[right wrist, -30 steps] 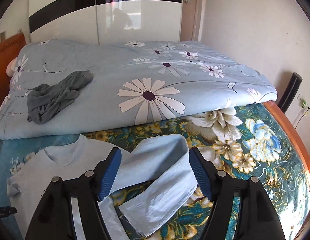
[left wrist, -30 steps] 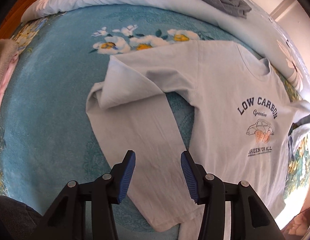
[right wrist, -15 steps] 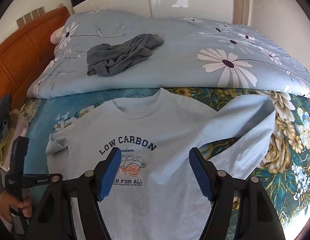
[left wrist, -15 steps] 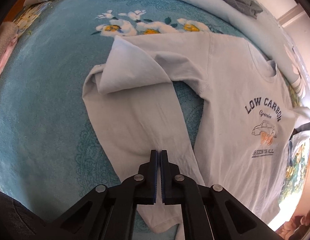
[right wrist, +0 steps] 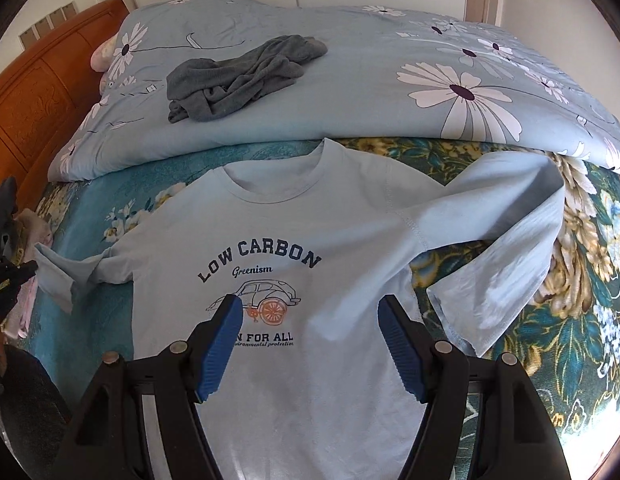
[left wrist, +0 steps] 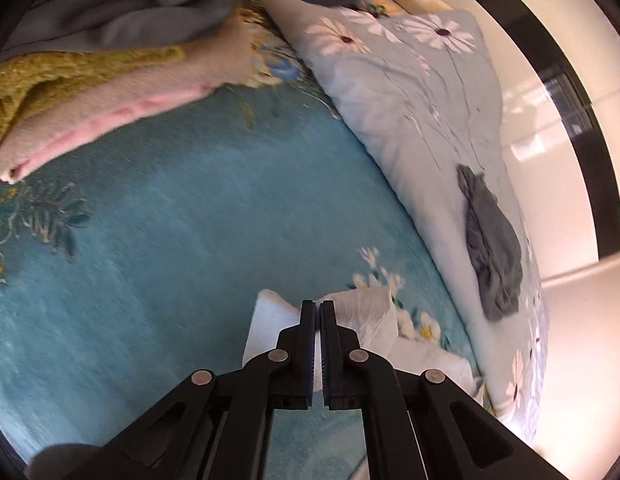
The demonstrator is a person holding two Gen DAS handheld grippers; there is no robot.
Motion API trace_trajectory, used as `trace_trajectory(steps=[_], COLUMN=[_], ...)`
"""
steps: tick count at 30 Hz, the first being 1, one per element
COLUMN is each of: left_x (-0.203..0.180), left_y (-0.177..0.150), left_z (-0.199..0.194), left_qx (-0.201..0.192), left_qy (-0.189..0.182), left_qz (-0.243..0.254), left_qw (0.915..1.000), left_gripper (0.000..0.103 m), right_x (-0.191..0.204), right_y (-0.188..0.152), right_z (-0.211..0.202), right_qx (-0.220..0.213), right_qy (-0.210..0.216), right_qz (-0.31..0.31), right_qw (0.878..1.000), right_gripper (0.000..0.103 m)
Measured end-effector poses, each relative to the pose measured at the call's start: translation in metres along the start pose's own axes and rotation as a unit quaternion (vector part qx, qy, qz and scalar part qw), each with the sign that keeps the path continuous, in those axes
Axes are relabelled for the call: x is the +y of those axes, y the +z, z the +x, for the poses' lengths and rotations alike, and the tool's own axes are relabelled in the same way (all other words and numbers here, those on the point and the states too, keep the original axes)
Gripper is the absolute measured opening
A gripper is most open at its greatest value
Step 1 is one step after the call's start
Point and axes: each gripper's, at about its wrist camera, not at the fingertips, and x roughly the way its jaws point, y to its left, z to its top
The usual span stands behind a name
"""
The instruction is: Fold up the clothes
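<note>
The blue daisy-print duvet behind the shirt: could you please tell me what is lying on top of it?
A crumpled grey garment lies on the blue daisy-print duvet, toward the headboard end. Whatever is beneath the garment or under the duvet is covered.

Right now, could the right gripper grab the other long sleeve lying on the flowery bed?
Probably yes. The right gripper hangs open above the shirt, holding nothing, and the sleeve lies flat to its right, with nothing on top or between them.

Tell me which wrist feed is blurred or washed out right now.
Left wrist view: motion blur smears the teal bedspread and folded pile, and the right edge past the quilt is blown out; the left gripper pinching the sleeve stays sharp. Right wrist view: crisp, evenly lit, shirt lettering readable.
</note>
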Motion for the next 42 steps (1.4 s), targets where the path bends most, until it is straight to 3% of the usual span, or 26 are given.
trace_trajectory(steps=[3,7,9,13,15,17,19,24,28,32,34,36,39,42], left_x=[0.025,0.019,0.015,-0.005,-0.026,-0.042,-0.057,-0.080,-0.076,-0.063,-0.055,-0.050,-0.050,-0.055], left_y=[0.020,0.034,0.031,0.005,-0.020,-0.047,-0.072,-0.128,-0.146,-0.137,-0.132,-0.129,-0.127,-0.126], left_z=[0.005,0.017,0.023,0.031,0.039,0.057,0.073,0.089,0.099,0.098,0.098,0.099,0.097,0.096], left_qx=[0.000,-0.025,-0.022,0.024,0.036,0.072,0.113,0.165,0.191,0.182,0.182,0.180,0.175,0.166], left_qy=[0.017,0.090,0.108,0.047,0.027,0.010,0.002,-0.026,-0.014,-0.023,-0.035,-0.043,-0.051,-0.050], left_qz=[-0.041,0.000,0.017,0.064,0.101,0.124,0.143,0.162,0.146,0.103,0.075,0.059,0.056,0.066], left_qw=[0.9990,0.9956,0.9937,0.9966,0.9939,0.9896,0.9833,0.9726,0.9707,0.9776,0.9799,0.9810,0.9816,0.9827], left_gripper=[0.002,0.002,0.002,0.002,0.003,0.003,0.003,0.004,0.004,0.005,0.008,0.010,0.011,0.013], right_x=[0.010,0.022,0.024,0.015,0.004,-0.008,-0.021,-0.037,-0.039,-0.035,-0.032,-0.029,-0.031,-0.033], right_y=[0.000,0.003,0.006,0.023,0.042,0.064,0.089,0.143,0.171,0.186,0.189,0.189,0.188,0.174], right_z=[0.011,0.017,0.018,0.024,0.033,0.045,0.063,0.118,0.153,0.176,0.186,0.193,0.181,0.130], right_qx=[0.016,0.025,0.025,0.016,0.010,0.010,0.014,0.041,0.064,0.082,0.097,0.109,0.091,0.012], right_qy=[0.007,0.015,0.012,-0.001,-0.008,-0.006,0.001,-0.012,-0.024,-0.031,-0.040,-0.053,-0.044,-0.009], right_qz=[-0.004,-0.012,-0.022,-0.034,-0.032,-0.024,-0.013,0.008,0.025,0.024,0.014,0.000,-0.001,0.002], right_qw=[1.000,1.000,0.999,0.999,0.999,1.000,1.000,0.999,0.997,0.996,0.994,0.993,0.995,1.000], right_gripper=[0.071,0.071,0.071,0.071,0.071,0.071,0.071,0.071,0.068,0.061,0.044,0.013,0.005,0.005])
